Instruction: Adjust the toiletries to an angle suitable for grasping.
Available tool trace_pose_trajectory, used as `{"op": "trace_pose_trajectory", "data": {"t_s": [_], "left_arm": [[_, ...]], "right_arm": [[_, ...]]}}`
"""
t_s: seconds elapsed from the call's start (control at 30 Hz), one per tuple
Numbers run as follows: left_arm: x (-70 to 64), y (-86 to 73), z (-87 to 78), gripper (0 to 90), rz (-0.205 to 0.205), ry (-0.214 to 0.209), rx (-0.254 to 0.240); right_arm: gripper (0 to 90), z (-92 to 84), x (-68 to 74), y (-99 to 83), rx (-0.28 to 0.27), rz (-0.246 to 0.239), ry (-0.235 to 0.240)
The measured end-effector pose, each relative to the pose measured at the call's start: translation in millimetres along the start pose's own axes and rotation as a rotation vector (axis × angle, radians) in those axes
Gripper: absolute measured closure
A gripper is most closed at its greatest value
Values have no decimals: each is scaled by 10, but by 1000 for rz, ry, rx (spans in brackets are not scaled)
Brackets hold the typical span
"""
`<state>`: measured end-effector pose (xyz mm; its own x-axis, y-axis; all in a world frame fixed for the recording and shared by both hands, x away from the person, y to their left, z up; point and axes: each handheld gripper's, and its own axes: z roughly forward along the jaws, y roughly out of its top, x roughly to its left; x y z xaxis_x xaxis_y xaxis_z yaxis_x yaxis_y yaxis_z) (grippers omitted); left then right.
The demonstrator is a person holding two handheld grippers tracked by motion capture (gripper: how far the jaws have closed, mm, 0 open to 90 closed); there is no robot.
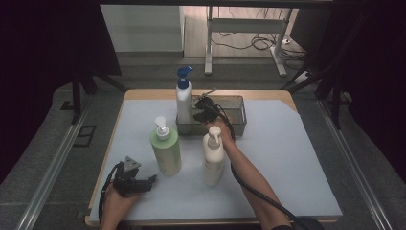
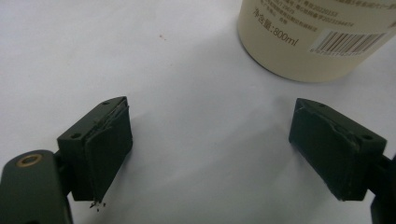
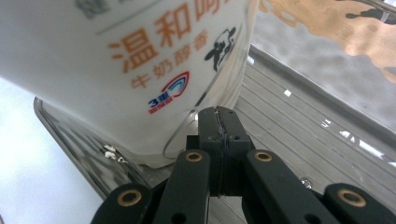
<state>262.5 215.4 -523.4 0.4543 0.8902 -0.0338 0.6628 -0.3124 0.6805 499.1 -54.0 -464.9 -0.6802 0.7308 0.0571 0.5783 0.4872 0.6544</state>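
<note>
A white bottle [image 1: 183,103] with blue pump, a green bottle [image 1: 166,149], a cream bottle [image 1: 213,155], black fingers [image 2: 105,140].

A lab-like recording room: a wooden table [image 1: 143,94] under a white sheet [image 1: 287,158] stands between black curtains [image 1: 43,57], with grey carpet [image 1: 57,139], floor rails [image 1: 52,167], a bare desk frame [image 1: 244,28] and loose cables [image 1: 258,43] behind.

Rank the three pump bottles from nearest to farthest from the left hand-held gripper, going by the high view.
From the left hand-held gripper at the near-left table edge:
1. Green bottle, just beyond it, left of centre.
2. Cream bottle, farther right, mid-table.
3. White bottle with blue pump, at the far side, standing in the metal tray.
</note>
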Motion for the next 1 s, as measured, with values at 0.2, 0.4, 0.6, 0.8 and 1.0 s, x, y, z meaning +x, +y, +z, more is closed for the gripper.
{"op": "trace_pose_trajectory", "data": {"t_s": [0.2, 0.4, 0.6, 0.8, 1.0], "left_arm": [[-1, 0, 0, 133, 0, 0, 0], [-1, 0, 1, 133, 0, 0, 0], [-2, 0, 1, 133, 0, 0, 0], [-4, -1, 1, 133, -2, 0, 0], [-3, 0, 2, 133, -2, -1, 0]], "right_arm": [[770, -93, -19, -22, -18, -2, 20], [667, -208, -42, -36, -45, -10, 41], [523, -362, -48, -51, -79, -24, 58], [415, -533, -66, -83, -119, -42, 88], [345, -632, -59, -132, -131, -77, 105]]}}
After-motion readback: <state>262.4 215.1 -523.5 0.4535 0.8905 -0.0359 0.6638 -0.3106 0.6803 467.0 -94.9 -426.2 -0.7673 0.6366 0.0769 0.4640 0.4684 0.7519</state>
